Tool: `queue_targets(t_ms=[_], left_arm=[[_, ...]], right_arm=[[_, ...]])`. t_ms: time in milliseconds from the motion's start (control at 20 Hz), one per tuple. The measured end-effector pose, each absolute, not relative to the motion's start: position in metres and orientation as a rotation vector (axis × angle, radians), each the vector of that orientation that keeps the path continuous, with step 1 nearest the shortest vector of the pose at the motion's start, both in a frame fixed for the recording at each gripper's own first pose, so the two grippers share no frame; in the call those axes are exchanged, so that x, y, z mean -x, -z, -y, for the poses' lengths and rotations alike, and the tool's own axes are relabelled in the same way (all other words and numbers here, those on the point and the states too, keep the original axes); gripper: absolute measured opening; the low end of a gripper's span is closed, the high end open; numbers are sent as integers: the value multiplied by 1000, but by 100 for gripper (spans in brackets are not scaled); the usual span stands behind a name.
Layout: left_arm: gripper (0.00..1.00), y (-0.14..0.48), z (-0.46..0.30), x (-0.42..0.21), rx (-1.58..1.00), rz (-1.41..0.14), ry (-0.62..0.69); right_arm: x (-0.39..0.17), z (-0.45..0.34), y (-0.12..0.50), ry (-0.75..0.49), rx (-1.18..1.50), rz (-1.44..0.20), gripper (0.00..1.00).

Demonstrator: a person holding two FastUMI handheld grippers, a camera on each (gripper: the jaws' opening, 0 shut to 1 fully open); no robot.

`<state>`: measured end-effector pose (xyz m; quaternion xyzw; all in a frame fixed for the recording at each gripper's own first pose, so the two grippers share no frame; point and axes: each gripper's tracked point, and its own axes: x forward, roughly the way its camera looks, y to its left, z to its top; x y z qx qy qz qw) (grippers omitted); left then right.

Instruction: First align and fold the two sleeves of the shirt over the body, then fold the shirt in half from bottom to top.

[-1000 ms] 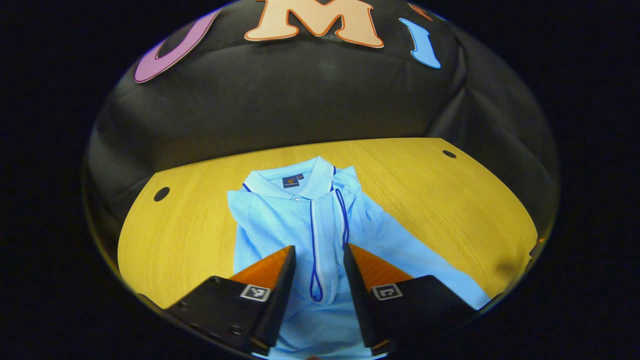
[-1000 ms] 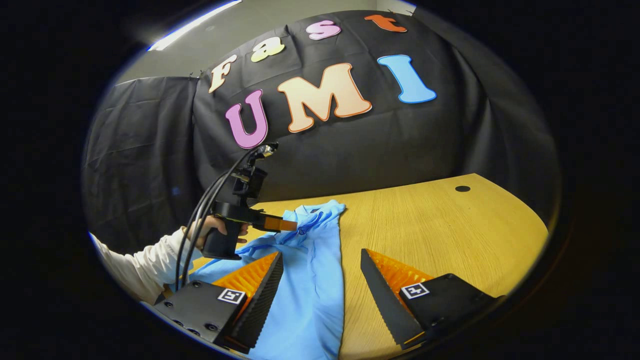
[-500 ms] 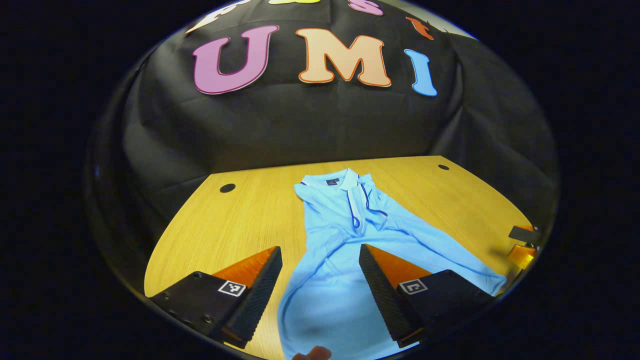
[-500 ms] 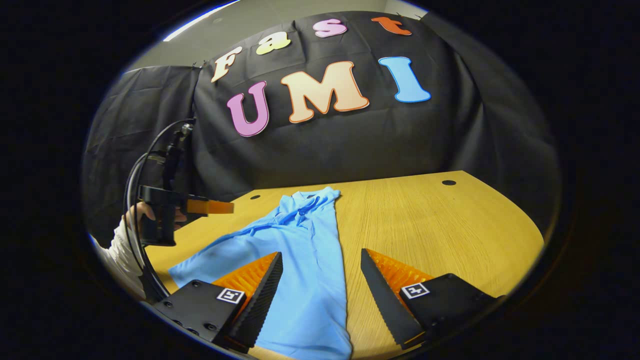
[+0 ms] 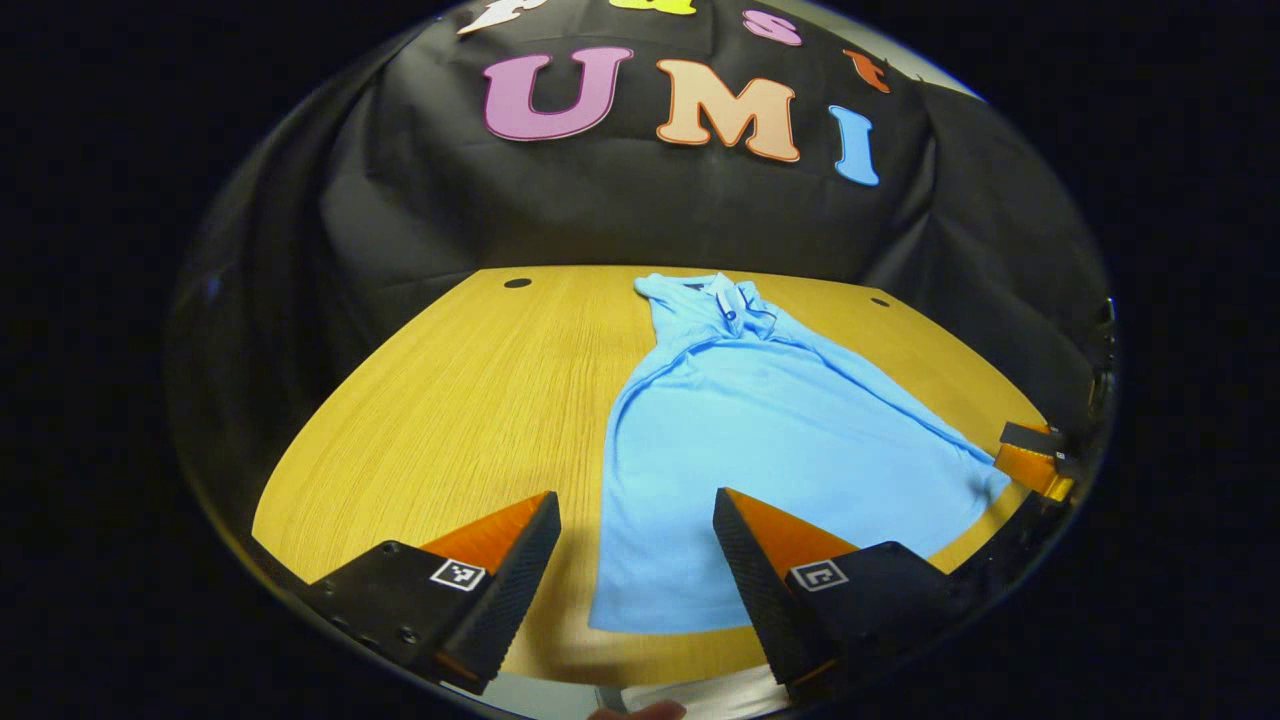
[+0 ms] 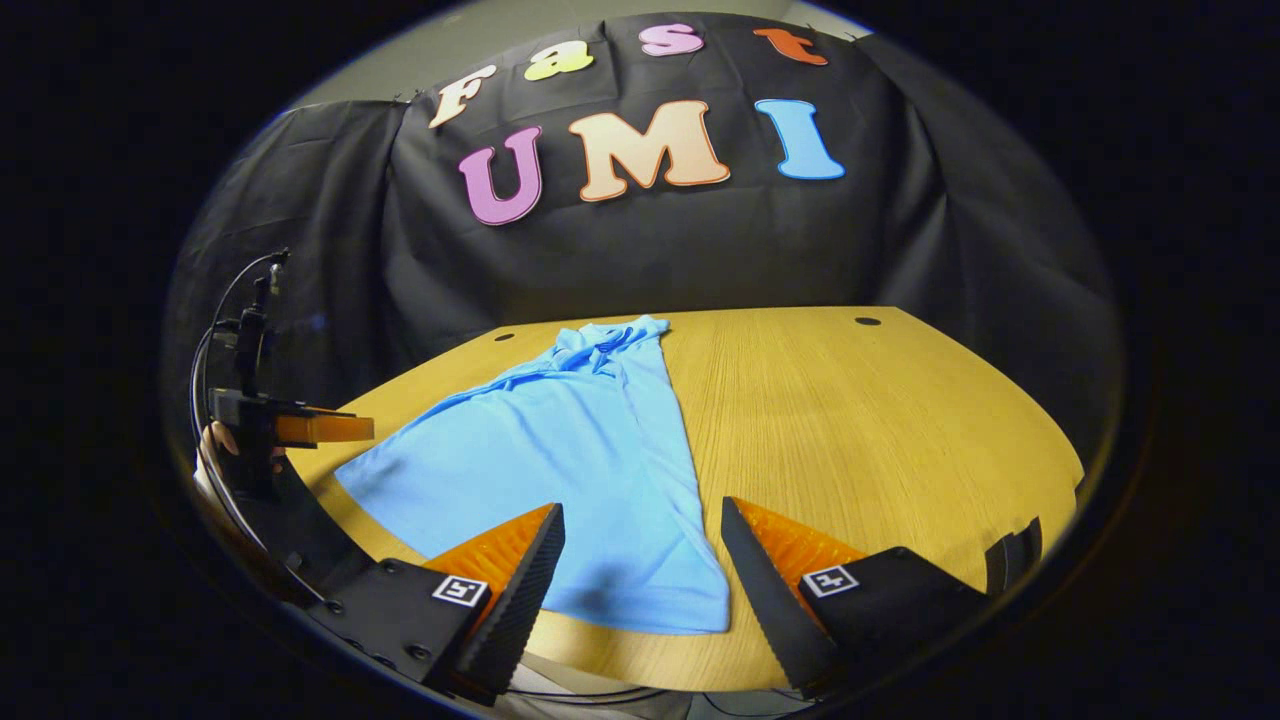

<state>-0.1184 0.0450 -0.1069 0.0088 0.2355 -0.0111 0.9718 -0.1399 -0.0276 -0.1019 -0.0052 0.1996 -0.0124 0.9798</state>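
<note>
the light blue polo shirt point(image 5: 760, 440) lies flat on the wooden table point(image 5: 450, 400), collar toward the black cloth wall, hem at the near edge. the left gripper point(image 5: 635, 520) and right gripper point(image 6: 642, 530) hover above the hem, fingers spread apart, holding nothing.

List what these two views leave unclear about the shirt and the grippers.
- Shirt, both views: the sleeves show no clear outline against the body, so how they are folded is uncertain.
- Collar, right gripper view: too small and bunched to read.
- Right gripper, left gripper view: cut off by the edge.
- Left gripper, right gripper view: side-on, finger gap hidden.
</note>
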Motion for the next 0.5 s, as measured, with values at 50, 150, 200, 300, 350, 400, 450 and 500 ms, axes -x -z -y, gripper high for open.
queue_targets(t_ms=[50, 150, 200, 300, 350, 400, 450, 500], left_arm=[[95, 114, -45, 127, -11, -485, 21], [94, 122, -46, 141, 7, -494, 12], [94, 125, -46, 146, 16, -495, 8], [94, 130, -49, 144, 30, -496, 1], [96, 136, -48, 146, 37, -508, 0], [94, 141, -47, 150, 36, -521, 0], [95, 141, -46, 154, 20, -514, 1], [96, 140, -45, 157, 0, -507, 3]], right_arm=[[143, 26, 106, 29, 7, -408, 98], [145, 28, 114, 39, 15, -420, 98], [148, 29, 118, 45, 23, -436, 98], [151, 31, 124, 55, 31, -447, 98], [153, 29, 129, 53, 33, -463, 98], [156, 29, 133, 55, 40, -472, 98], [157, 30, 134, 59, 56, -475, 98], [158, 29, 135, 62, 74, -475, 98]])
